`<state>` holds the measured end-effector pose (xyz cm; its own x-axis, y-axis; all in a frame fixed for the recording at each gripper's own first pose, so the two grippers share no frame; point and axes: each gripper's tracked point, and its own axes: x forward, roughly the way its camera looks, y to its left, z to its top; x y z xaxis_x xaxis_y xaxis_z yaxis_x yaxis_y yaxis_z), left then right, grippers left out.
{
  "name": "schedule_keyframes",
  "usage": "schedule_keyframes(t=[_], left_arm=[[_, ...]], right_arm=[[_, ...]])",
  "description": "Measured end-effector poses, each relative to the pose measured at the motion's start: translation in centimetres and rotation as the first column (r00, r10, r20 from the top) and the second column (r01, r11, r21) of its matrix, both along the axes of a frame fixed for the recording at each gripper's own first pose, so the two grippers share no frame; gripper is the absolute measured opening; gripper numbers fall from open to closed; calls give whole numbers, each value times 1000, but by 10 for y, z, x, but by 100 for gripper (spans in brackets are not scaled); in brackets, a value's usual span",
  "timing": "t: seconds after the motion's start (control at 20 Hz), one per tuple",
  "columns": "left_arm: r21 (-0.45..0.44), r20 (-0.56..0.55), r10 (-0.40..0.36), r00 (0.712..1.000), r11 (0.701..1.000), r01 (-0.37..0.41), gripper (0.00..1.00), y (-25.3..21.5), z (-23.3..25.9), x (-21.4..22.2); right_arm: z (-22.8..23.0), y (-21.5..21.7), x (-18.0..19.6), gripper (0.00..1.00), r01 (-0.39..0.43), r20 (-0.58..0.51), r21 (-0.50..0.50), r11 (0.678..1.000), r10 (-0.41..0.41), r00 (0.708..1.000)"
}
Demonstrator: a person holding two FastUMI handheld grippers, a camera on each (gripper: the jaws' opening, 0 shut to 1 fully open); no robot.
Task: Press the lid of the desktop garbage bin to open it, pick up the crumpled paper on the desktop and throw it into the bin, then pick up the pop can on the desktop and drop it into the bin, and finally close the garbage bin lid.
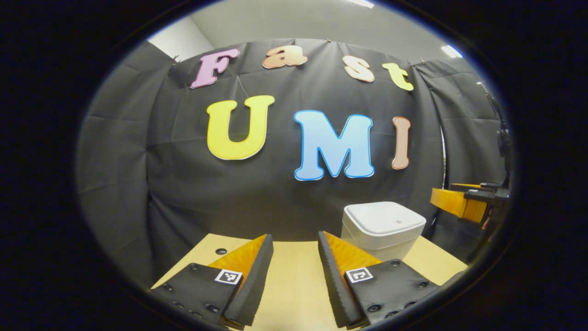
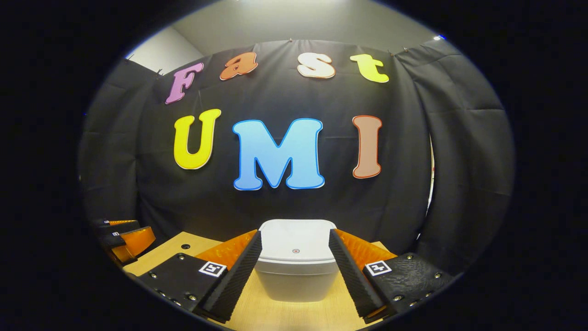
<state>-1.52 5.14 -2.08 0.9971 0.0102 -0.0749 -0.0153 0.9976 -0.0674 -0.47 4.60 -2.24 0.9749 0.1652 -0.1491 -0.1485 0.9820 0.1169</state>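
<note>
In the right gripper view, the white bin [image 2: 296, 264] sits low in the centre on the table [image 2: 294, 317], lid down, framed between the right gripper's [image 2: 295, 255] 2 wide-spread fingers, untouched. In the left gripper view the bin [image 1: 383, 230] stands lower right, beyond the left gripper [image 1: 295, 250], also spread wide.

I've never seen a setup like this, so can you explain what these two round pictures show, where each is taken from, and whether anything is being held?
A person holds a two-finger grasping tool in each hand, with a camera on each looking forward along its fingers. In the left gripper view, the left tool is open above the wooden table, with the white bin ahead to one side. In the right gripper view, the right tool is open, facing the bin, whose lid is closed. Nothing is held.
</note>
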Motion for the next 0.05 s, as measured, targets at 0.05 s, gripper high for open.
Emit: schedule_keyframes(t=[0.05], left_arm=[[4, 11, 3, 1000, 1000, -3, 67, 0, 4, -2]], right_arm=[[2, -1, -4, 95, 5, 7, -4, 1000, -5, 1000]])
